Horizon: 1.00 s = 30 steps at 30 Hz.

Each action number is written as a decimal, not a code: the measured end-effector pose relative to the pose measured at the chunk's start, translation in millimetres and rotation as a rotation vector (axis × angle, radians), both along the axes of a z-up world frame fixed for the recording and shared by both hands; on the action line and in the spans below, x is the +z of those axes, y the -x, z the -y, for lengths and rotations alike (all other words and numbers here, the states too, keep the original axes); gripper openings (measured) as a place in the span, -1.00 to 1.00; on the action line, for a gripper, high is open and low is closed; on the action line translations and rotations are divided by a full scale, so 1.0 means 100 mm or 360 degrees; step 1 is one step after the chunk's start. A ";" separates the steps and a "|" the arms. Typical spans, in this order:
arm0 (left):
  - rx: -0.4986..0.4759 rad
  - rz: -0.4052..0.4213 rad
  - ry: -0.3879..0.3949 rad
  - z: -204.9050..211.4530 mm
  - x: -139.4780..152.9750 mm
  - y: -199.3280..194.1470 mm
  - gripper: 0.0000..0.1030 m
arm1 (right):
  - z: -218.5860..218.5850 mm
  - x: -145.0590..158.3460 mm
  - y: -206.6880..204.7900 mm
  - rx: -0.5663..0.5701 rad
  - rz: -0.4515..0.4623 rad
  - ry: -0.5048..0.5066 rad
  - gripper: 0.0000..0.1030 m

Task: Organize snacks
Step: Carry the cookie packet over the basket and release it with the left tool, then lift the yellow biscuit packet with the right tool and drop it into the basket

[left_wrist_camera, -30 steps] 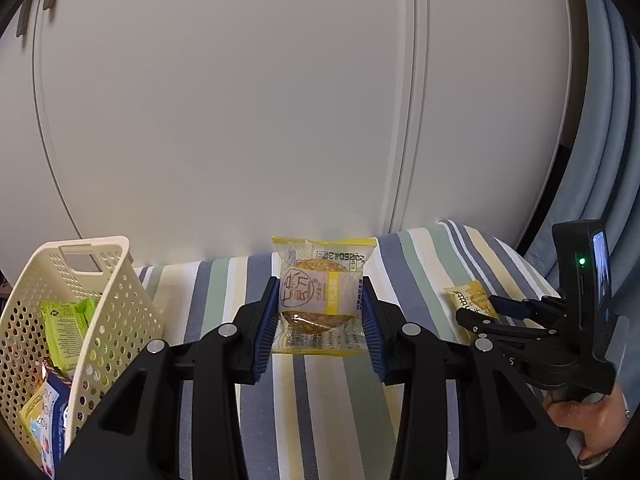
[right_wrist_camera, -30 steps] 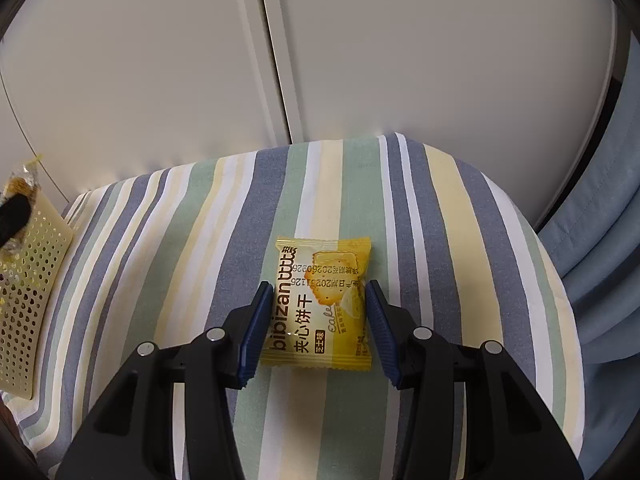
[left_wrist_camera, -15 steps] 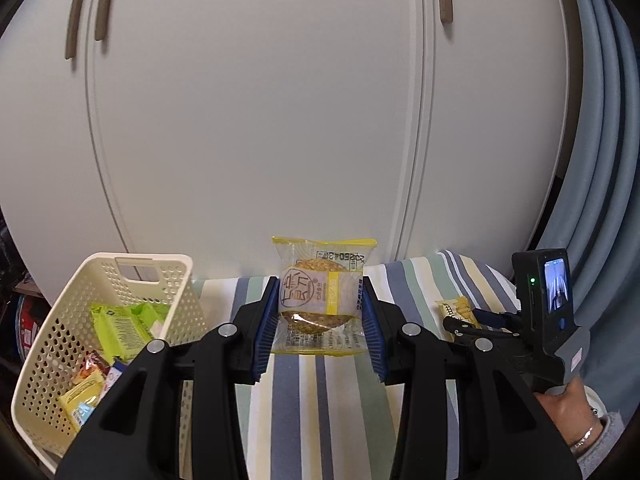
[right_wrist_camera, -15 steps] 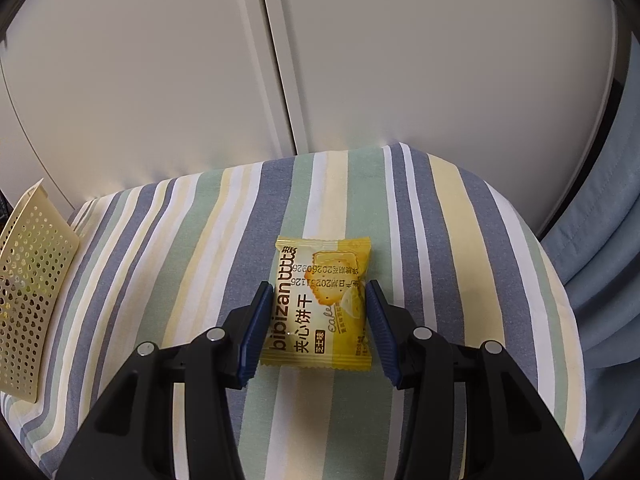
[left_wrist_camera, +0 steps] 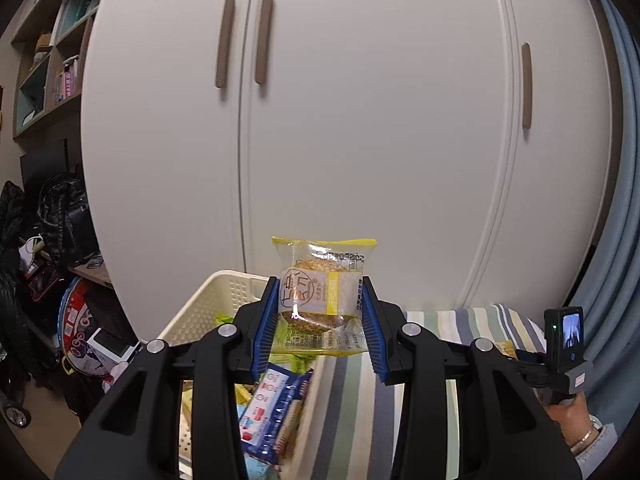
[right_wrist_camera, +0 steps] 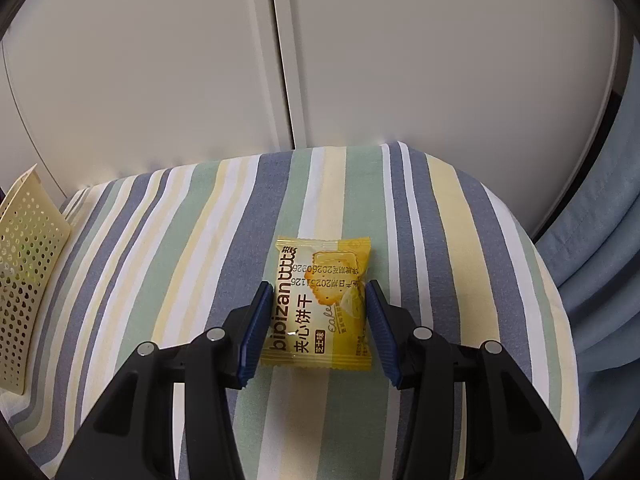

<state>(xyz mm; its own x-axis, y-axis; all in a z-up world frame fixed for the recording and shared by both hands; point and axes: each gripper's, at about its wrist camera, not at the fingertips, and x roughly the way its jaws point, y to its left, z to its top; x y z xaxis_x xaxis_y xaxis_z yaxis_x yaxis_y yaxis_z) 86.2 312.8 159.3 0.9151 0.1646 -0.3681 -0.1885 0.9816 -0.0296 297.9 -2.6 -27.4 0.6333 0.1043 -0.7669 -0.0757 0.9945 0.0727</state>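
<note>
My left gripper is shut on a clear, yellow-edged cookie packet and holds it upright in the air, above the right side of a cream perforated basket. In the basket lie a blue packet and green packets. My right gripper is shut on a yellow biscuit packet, low over the striped cloth. In the left wrist view that gripper shows at the far right, held by a hand.
White cupboard doors rise right behind the table. A blue curtain hangs at the right. The basket's wall stands at the cloth's left edge. Bags and boxes crowd the floor at the left, under shelves.
My left gripper has lifted and swung left with the cookie packet, from over the cloth to above the basket. The right gripper has barely moved and keeps its packet.
</note>
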 end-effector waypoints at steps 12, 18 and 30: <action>0.0288 -0.0042 0.0095 -0.74 -0.20 0.00 -0.22 | 0.03 0.00 0.01 -0.0017 0.0002 0.0004 -0.07; 0.0360 -0.0089 0.0148 -0.94 -0.34 -0.03 0.01 | 0.05 0.00 0.01 -0.0028 -0.0002 -0.0007 -0.07; 0.0513 -0.0028 0.0221 -1.11 -0.32 0.09 0.95 | 0.08 0.01 0.00 -0.0045 -0.0007 -0.0024 -0.07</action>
<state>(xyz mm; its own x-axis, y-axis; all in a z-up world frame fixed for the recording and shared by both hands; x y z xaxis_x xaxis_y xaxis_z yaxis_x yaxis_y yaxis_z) 77.4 424.2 127.7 0.8175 0.3916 -0.4223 -0.4899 0.8583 -0.1525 298.2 -10.4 -26.4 0.6329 0.0981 -0.7680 -0.0475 0.9950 0.0880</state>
